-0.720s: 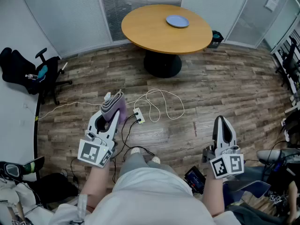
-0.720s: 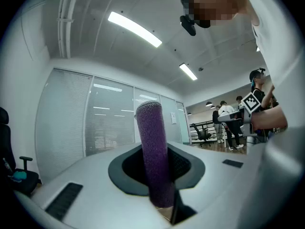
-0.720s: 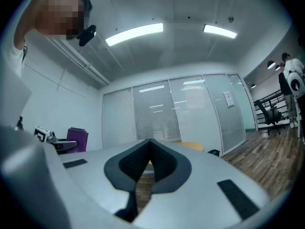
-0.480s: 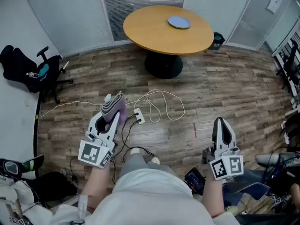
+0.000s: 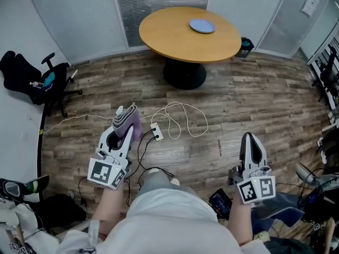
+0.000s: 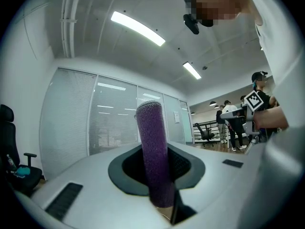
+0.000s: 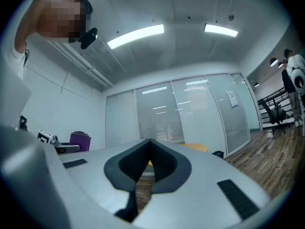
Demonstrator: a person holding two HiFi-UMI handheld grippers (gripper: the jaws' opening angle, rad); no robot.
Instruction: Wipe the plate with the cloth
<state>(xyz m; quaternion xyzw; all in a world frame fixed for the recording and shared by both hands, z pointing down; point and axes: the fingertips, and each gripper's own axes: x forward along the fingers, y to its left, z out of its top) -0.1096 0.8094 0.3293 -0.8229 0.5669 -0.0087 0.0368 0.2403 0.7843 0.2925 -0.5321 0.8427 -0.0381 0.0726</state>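
Plate (image 5: 202,25) lying on the round counter (image 5: 164,38), well apart from us, in the approach step: our left tool (image 5: 123,127) grips the purple cloth (image 5: 131,116), our right tool (image 5: 250,139) is clenched empty, and next we must carry the cloth across to it.

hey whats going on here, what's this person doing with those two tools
A person stands on the wood floor, holding a tool in each hand. The left hand-held gripper is shut on a folded purple cloth. The right hand-held gripper is shut and empty. The plate sits on the round table across the room, well away from both, so no wiping has begun.
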